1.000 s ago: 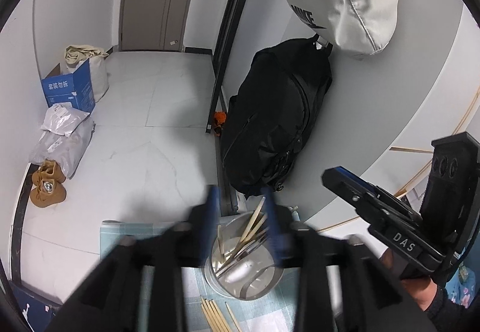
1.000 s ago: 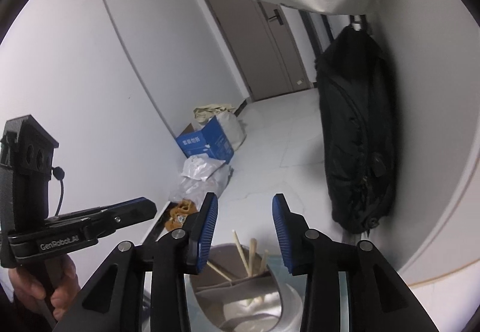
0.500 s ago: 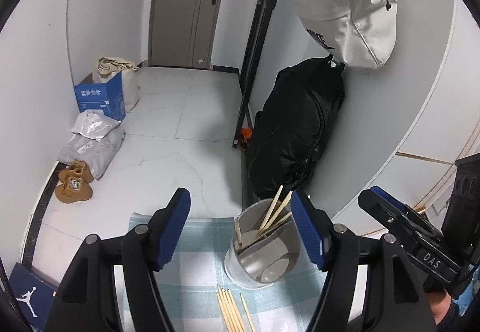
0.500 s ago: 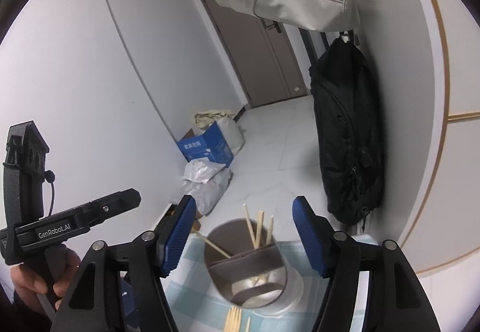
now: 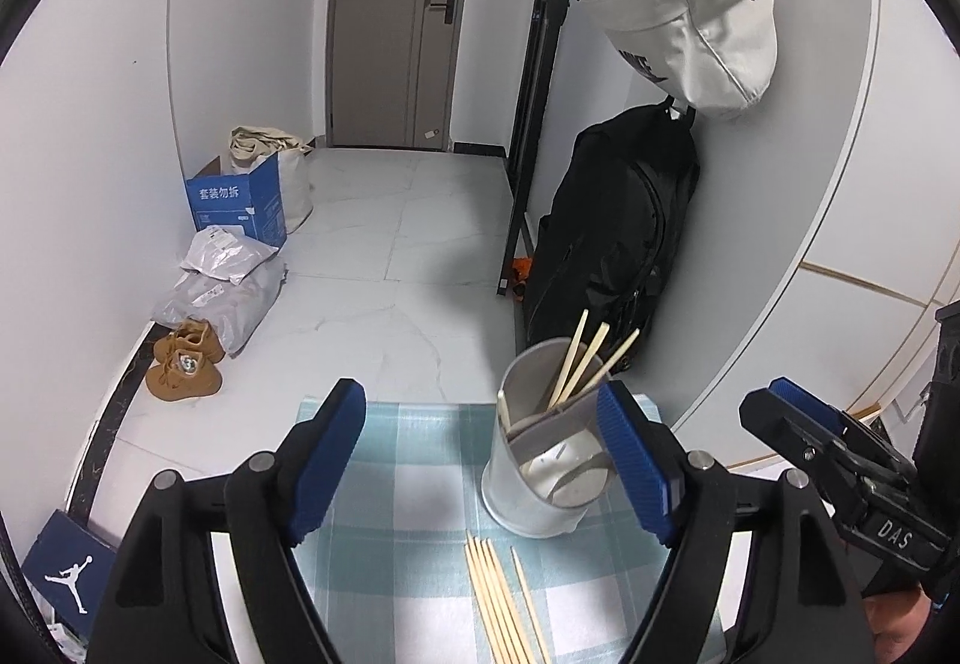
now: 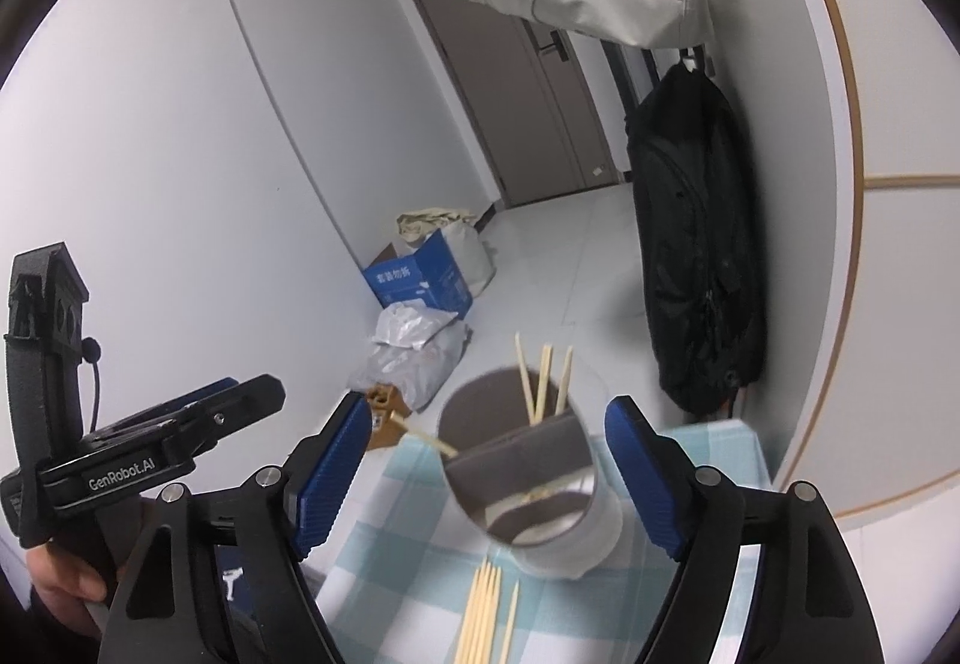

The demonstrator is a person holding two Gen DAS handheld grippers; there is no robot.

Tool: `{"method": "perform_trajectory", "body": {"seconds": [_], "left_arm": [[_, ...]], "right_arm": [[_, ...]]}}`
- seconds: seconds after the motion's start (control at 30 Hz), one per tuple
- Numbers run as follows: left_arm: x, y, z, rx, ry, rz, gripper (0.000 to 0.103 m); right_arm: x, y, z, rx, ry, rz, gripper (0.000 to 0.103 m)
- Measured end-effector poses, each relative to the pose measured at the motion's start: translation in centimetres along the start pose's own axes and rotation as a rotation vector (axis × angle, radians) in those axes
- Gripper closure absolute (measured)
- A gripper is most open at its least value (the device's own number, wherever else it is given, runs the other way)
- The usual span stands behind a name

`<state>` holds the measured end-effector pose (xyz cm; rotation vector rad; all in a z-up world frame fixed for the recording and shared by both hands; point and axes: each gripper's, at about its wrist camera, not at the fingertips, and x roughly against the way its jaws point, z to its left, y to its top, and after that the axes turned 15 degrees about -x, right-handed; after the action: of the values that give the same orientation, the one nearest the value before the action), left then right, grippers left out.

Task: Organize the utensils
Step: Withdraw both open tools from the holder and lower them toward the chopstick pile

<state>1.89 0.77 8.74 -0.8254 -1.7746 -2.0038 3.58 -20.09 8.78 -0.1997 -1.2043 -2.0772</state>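
Checked cloth [image 5: 420, 484] | chopsticks [image 5: 498, 598] below both opening, empty hand-held grippers [image 5: 480, 466] [image 6: 486, 475]

In the left wrist view a utensil holder [image 5: 543, 460] with chopsticks [image 5: 585, 361] inside stands lower centre-right on the checked cloth [image 5: 414, 490], loose chopsticks [image 5: 498, 601] lying below it, a backpack [image 5: 612, 220] behind, shoes [image 5: 183, 367] at left.

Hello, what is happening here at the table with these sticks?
A person holds a gripper in each hand. The left gripper and right gripper are both opening, with nothing held. Some chopsticks already stand in the metal holder on the checked cloth. More loose chopsticks lie in front of it.
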Motion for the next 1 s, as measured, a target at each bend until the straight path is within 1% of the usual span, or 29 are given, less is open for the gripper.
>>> {"method": "perform_trajectory", "body": {"seconds": [0.17, 0.4, 0.5, 0.67, 0.73, 0.8, 0.87, 1.0], "left_arm": [[0.2, -1.6, -0.1, -0.003, 0.016, -0.006, 0.027], [-0.4, -4.6, 0.1, 0.019, 0.035, 0.003, 0.027], [-1.3, -6.3, 0.3, 0.021, 0.052, 0.023, 0.027], [-3.0, -8.4, 0.7, 0.032, 0.059, 0.074, 0.027], [-4.0, -9.3, 1.2, 0.061, 0.051, 0.097, 0.027], [-4.6, -10.0, 1.7, 0.074, 0.051, 0.112, 0.027], [-5.2, -10.8, 2.2, 0.083, 0.054, 0.13, 0.027], [-6.1, -11.7, 3.6, 0.129, 0.05, 0.179, 0.027]], "right_arm": [[0.5, -2.1, 0.0, 0.014, -0.008, 0.012, 0.019], [-0.1, -5.4, -0.9, 0.02, -0.038, 0.059, 0.018], [-1.1, -6.7, -1.6, 0.023, -0.054, 0.093, 0.018], [-3.3, -9.1, -2.7, 0.024, -0.105, 0.187, 0.019], [-4.1, -9.9, -3.1, 0.032, -0.125, 0.22, 0.022], [-4.9, -10.7, -3.2, 0.049, -0.139, 0.259, 0.031], [-6.0, -11.3, -3.4, 0.065, -0.164, 0.304, 0.035], [-8.3, -12.3, -3.6, 0.08, -0.191, 0.385, 0.054]]}}
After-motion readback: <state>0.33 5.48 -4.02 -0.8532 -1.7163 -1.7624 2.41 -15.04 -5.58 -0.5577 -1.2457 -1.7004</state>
